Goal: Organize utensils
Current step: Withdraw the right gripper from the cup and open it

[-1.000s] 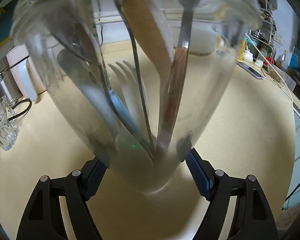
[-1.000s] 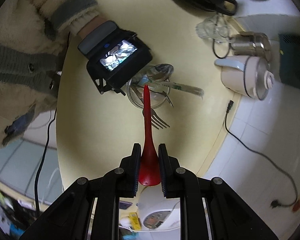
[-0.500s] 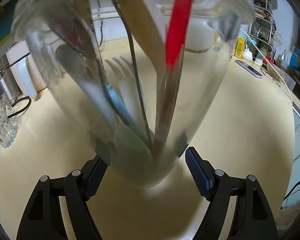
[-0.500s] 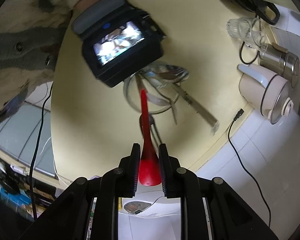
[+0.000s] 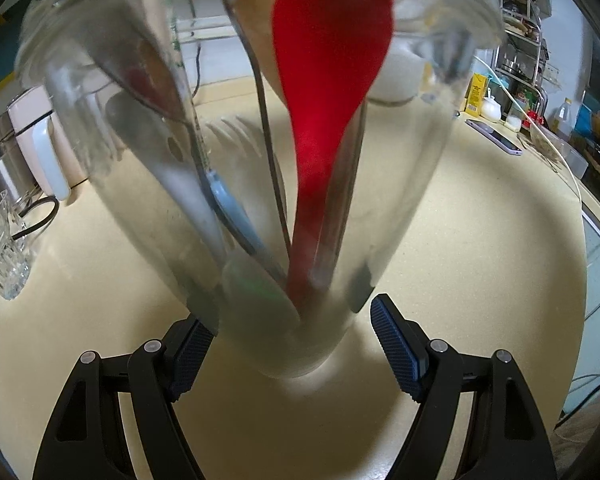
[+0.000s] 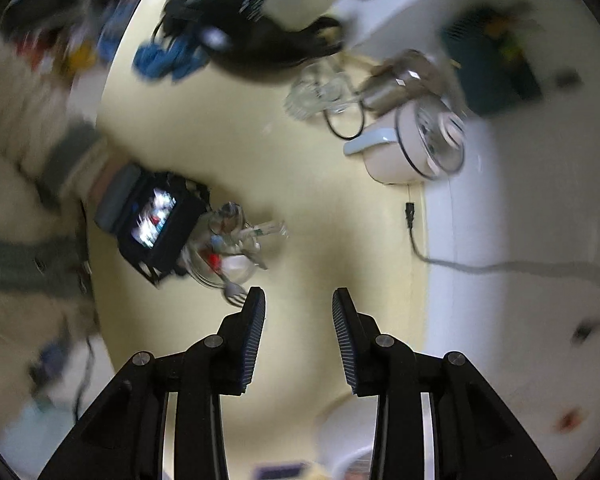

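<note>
Between the left gripper [image 5: 292, 332] fingers stands a clear glass jar [image 5: 412, 184] on the cream counter [image 5: 480, 260]. Its left pad looks pressed against the glass, while the right blue pad [image 5: 396, 348] sits just off the wall, so I honestly can't tell if it's clamped or only cradling it. Inside the jar there's a red spoon [image 5: 328, 80], bowl end up and handle down at the bottom, next to a wooden spoon [image 5: 256, 12], a white fork [image 5: 236, 136] and some metal handles.

Right gripper [image 6: 299, 300] hangs above the counter with its fingers spread apart and nothing between them. That view is badly blurred, but you can make out the jar [image 6: 228, 256] below with the utensils sticking out.

A yellow carton [image 5: 476, 94] stands at the back, its print too small to read. A phone [image 5: 496, 136] lies flat nearby, and a drinking glass [image 5: 0, 256] stands far left beside a kettle [image 5: 40, 152].
</note>
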### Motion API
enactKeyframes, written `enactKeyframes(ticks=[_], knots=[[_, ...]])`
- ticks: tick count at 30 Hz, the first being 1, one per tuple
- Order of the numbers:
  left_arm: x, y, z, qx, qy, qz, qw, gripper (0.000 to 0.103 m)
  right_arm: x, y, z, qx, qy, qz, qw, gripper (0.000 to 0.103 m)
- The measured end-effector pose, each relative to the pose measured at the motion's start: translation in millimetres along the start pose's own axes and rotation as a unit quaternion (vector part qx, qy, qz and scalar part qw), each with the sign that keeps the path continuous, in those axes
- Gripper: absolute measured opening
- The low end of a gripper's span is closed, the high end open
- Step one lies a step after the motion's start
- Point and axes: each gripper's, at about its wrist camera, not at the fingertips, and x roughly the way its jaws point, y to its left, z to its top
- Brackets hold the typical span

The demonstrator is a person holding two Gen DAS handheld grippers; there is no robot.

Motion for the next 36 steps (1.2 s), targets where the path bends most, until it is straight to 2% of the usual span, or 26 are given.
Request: enactKeyframes(ticks=[2, 4, 6, 7, 10, 12, 14, 15, 17, 20, 21, 26, 31, 36], knots=[[1.4, -0.1, 3.7, 0.003, -0.001, 0.000, 1.0000, 0.081, 5.4, 1.1, -20.1, 0.052, -0.029, 0.022, 0.998, 0.035], [1.1, 0.4, 3.9, 0.004, -0.001, 0.000, 1.0000, 0.081, 17.4, 2.4, -45.0, 0.132, -0.065, 0.041, 0.988, 0.035], [0.9, 0.6, 3.8, 0.005, -0.001, 0.000, 1.0000, 0.081, 33.1, 3.8, -67.6, 0.220, -0.101, 0.056, 0.969, 0.035], [1.0, 0.4, 4.0, 0.005, -0.001, 0.000, 1.0000, 0.081, 44.9, 6.1, -82.9, 0.277, -0.122, 0.067, 0.951, 0.035], [0.7, 0.4, 4.8, 0.007, -0.002, 0.000, 1.0000, 0.081, 83.7, 13.1, -114.8, 0.383, -0.146, 0.064, 0.910, 0.035], [0.8, 0.8, 5.5, 0.009, -0.003, -0.002, 1.0000, 0.081, 116.6, 20.7, -129.8, 0.440, -0.132, 0.041, 0.887, 0.035], [-0.3, 1.5, 5.6, 0.010, -0.003, -0.003, 0.9999, 0.081, 158.7, 23.9, -144.0, 0.504, -0.103, 0.025, 0.857, 0.035], [-0.9, 2.0, 6.2, 0.011, -0.003, -0.004, 0.9999, 0.081, 178.2, 24.3, -148.4, 0.529, -0.099, 0.035, 0.842, 0.035], [-1.4, 3.1, 6.5, 0.015, -0.003, -0.005, 0.9999, 0.081, 202.5, 25.1, -151.7, 0.556, -0.106, 0.058, 0.822, 0.035], [-2.9, 2.9, 5.5, 0.023, -0.002, -0.004, 0.9997, 0.081, 229.0, 21.9, -152.7, 0.590, -0.161, 0.136, 0.779, 0.035], [-4.2, 2.2, 3.7, 0.028, 0.000, -0.004, 0.9996, 0.081, 233.6, 20.8, -150.5, 0.594, -0.169, 0.148, 0.773, 0.035], [-6.6, 2.2, -0.3, 0.038, 0.002, -0.005, 0.9992, 0.081, 235.0, 15.0, -144.3, 0.578, -0.216, 0.190, 0.763, 0.034], [-0.6, 0.0, 5.9, 0.045, -0.003, -0.009, 0.9989, 0.082, 231.7, 15.3, -146.9, 0.562, -0.231, 0.197, 0.770, 0.033], [6.6, 0.2, 14.4, 0.043, -0.007, -0.018, 0.9989, 0.083, 228.7, 10.3, -153.9, 0.555, -0.235, 0.187, 0.775, 0.025]])
